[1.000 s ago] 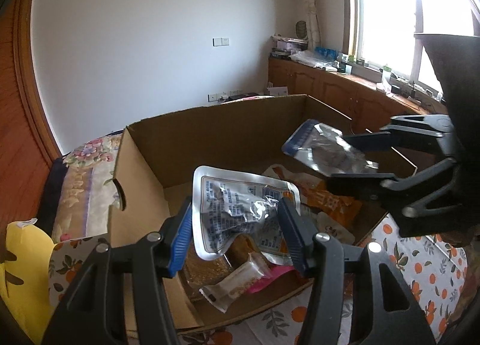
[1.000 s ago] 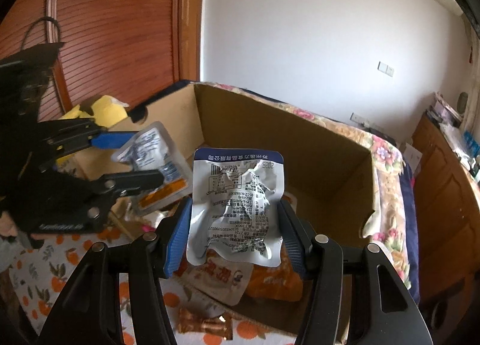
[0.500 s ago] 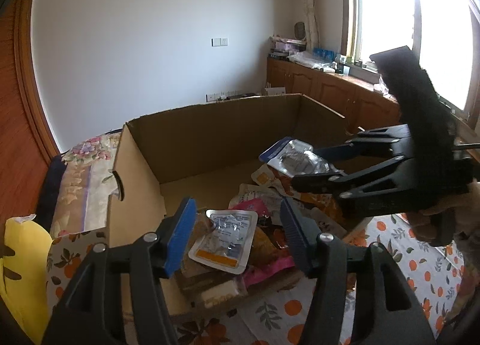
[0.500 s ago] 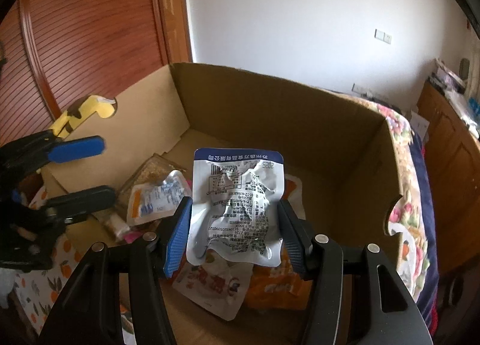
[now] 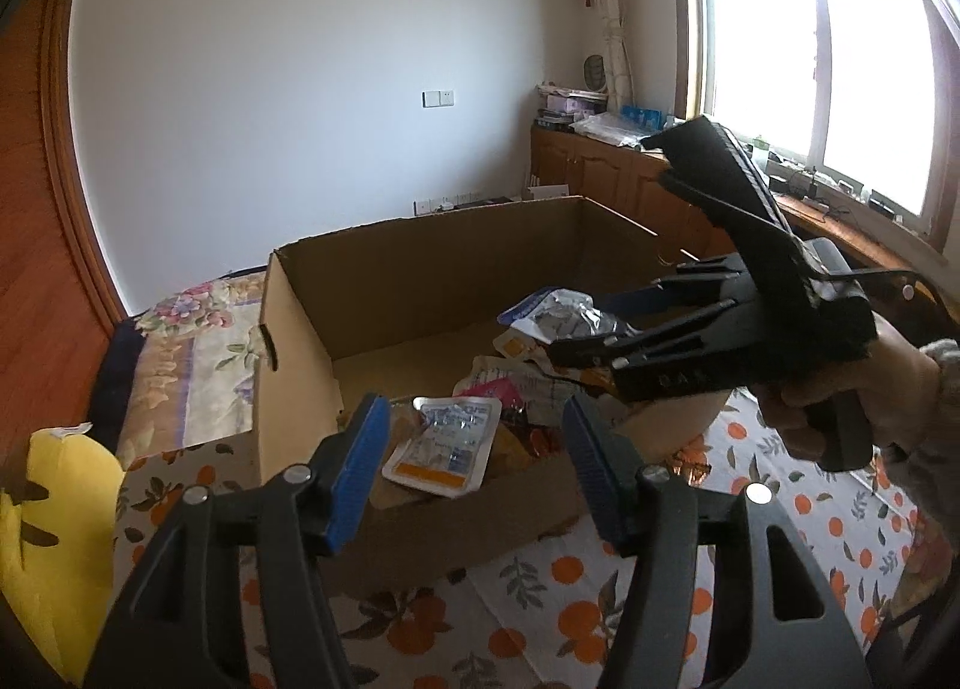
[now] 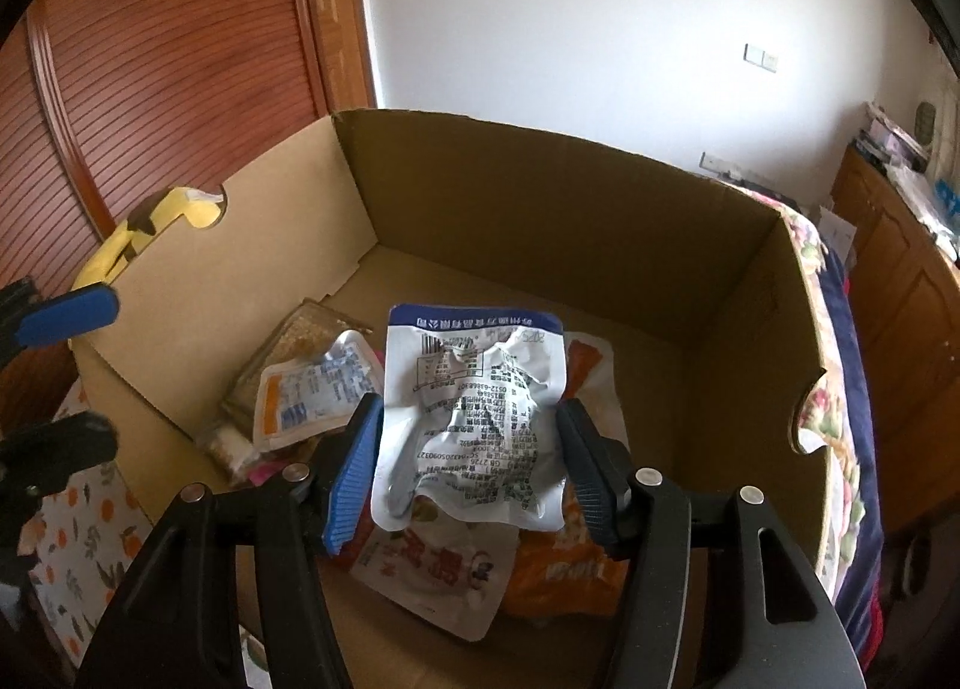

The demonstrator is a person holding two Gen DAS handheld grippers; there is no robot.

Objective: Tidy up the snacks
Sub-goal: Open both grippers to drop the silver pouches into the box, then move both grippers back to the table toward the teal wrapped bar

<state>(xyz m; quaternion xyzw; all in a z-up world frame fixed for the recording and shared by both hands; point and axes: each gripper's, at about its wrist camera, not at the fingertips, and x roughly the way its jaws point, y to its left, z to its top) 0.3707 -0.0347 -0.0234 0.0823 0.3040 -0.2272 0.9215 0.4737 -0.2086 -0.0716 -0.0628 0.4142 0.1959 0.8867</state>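
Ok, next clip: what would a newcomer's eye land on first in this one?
Probably the crinkled silver snack pouch between the blue pads of the right gripper, whose jaws are opening, above the open cardboard box. Next, the jumble of packets already in the box, among them a white pouch with an orange stripe just beyond the empty left gripper.

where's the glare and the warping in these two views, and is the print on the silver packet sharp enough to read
Left wrist view: the window is blown out white and the door frame bows from the fisheye. Right wrist view: even light, no glare; the cardboard box rim curves, and the print on the silver packet is sharp but upside down, with the packet between the right gripper's opening jaws.
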